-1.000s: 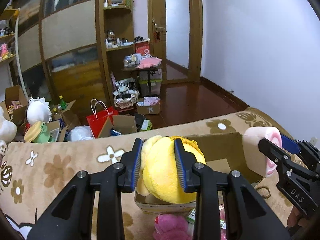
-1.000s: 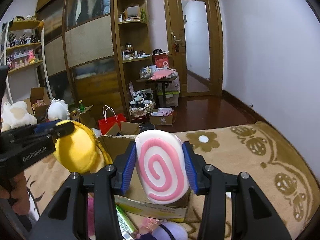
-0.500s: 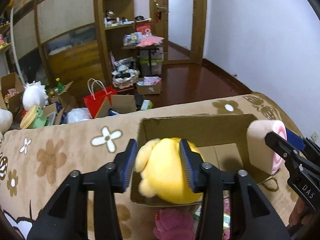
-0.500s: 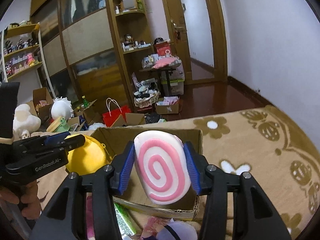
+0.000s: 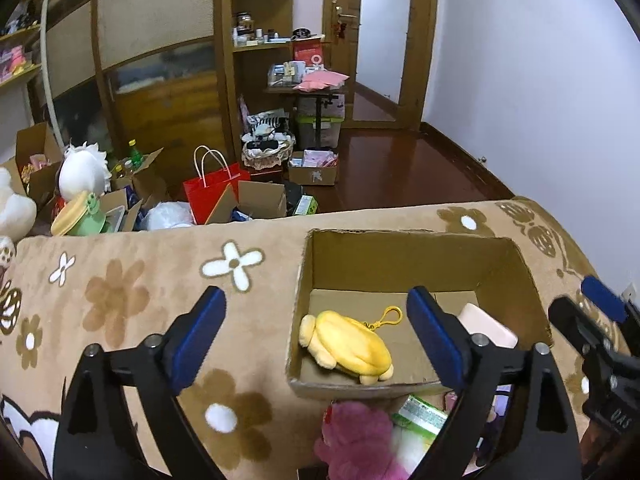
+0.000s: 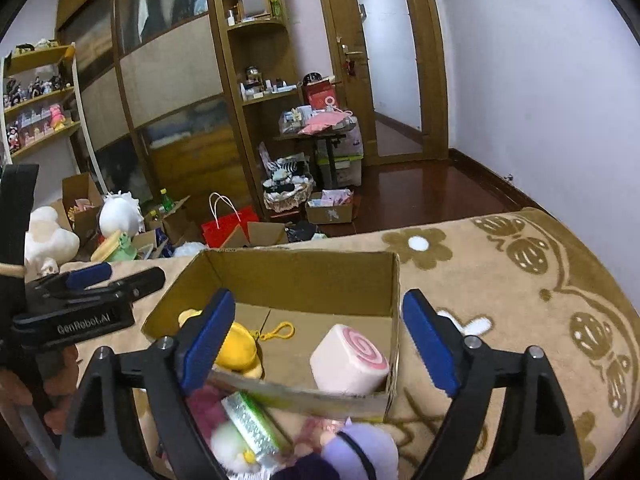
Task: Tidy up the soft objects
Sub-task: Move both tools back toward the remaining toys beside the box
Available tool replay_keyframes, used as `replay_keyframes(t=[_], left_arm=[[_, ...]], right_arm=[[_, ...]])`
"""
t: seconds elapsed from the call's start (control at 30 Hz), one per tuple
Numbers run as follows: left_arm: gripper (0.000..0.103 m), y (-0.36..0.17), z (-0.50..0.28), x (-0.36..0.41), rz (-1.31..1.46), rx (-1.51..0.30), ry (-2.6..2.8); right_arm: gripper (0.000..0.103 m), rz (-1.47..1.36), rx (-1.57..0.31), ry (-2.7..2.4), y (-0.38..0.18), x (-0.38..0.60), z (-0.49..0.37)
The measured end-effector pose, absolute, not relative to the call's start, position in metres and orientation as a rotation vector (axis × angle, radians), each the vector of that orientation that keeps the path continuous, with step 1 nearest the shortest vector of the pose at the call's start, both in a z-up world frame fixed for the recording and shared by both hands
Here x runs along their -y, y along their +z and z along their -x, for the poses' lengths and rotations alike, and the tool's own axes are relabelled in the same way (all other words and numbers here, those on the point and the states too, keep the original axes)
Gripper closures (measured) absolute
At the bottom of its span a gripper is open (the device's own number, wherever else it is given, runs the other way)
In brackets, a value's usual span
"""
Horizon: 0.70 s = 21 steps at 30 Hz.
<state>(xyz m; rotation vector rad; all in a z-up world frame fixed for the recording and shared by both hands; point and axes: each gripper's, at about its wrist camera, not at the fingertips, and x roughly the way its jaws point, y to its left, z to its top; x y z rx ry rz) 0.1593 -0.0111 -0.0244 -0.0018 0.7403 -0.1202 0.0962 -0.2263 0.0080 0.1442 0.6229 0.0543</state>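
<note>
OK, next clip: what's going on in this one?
A person with a gripper in each hand is sorting soft toys into a cardboard box on a flowered blanket. The yellow plush and the pink swirl cushion both lie inside the box. The left gripper and the right gripper are open and empty above it. More toys wait in front of the box, including a pink plush and a purple one.

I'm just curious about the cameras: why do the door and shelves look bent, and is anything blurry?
Both wrist views are fisheye, so the door frame and shelves bow outward near the edges. In the right wrist view, the plush toys nearest the lens look smeared; the cardboard box stays fairly sharp.
</note>
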Motion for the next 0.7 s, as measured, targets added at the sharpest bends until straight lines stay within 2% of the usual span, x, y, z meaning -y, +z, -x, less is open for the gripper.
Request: replay_keyframes(t=[0.07,0.23,0.7], left_arm=[[0.01,-0.021,-0.155,0.006,0.017,-0.754,-0.132],[0.003,-0.012,-0.134,-0.001,-0.015,-0.742,-0.126],[0.002,0.003,-0.089,-0.015,-0.087,-0.801,-0.122]], right_arm=[[0.0,-0.163,-0.627,0.058,0.009,0.226,-0.091],[0.0,-0.174,-0.631,0.048,0.014,0.223,-0.074],[0.0,-0.168,-0.639,0.014,0.031,0.232,-0.029]])
